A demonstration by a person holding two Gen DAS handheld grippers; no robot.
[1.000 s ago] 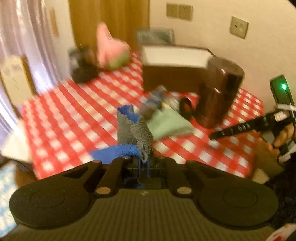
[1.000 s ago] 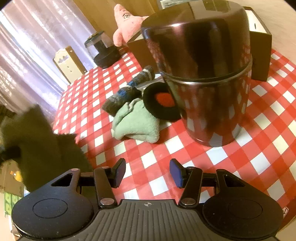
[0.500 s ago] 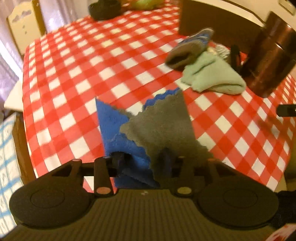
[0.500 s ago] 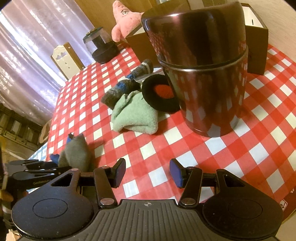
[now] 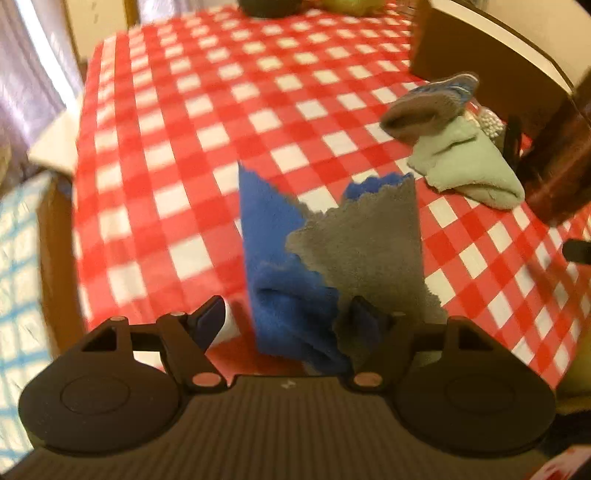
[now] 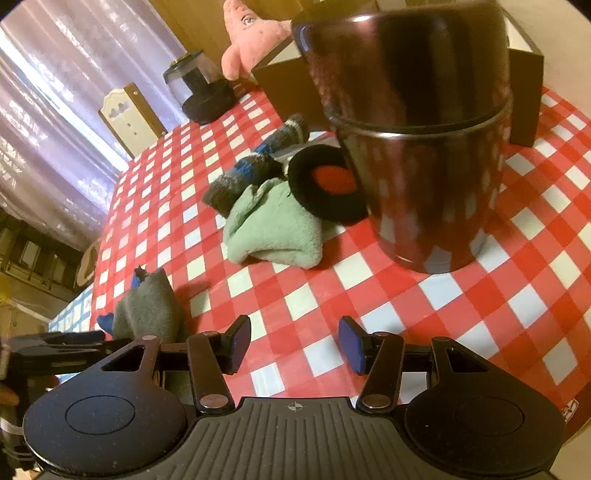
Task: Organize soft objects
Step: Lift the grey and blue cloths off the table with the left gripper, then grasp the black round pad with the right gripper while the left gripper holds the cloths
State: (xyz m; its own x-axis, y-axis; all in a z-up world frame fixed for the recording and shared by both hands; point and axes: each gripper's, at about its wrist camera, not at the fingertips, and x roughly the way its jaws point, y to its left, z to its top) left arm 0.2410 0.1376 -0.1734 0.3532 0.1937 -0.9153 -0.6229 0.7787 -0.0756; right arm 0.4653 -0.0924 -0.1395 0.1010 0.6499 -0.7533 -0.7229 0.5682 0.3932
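Note:
A blue and grey cloth [image 5: 325, 258] lies crumpled on the red checked tablecloth [image 5: 177, 122], between the spread fingers of my left gripper [image 5: 288, 317], which is open. The cloth also shows in the right wrist view [image 6: 147, 306] at the left table edge. A green cloth [image 6: 273, 225], a grey and blue sock [image 6: 251, 170] and a black and red round pad [image 6: 328, 181] lie in a heap by the dark metal canister [image 6: 417, 129]. My right gripper [image 6: 291, 343] is open and empty above the tablecloth, short of the heap.
A brown box [image 6: 284, 85] stands behind the canister. A pink plush toy [image 6: 251, 33] and a glass-topped black appliance [image 6: 199, 88] stand at the far end. A cream chair back [image 6: 125, 118] is beside the table. The table's left edge [image 5: 77, 206] drops off.
My left gripper lowered the blue and grey cloth onto the table and opened, letting it go. The right gripper has barely moved.

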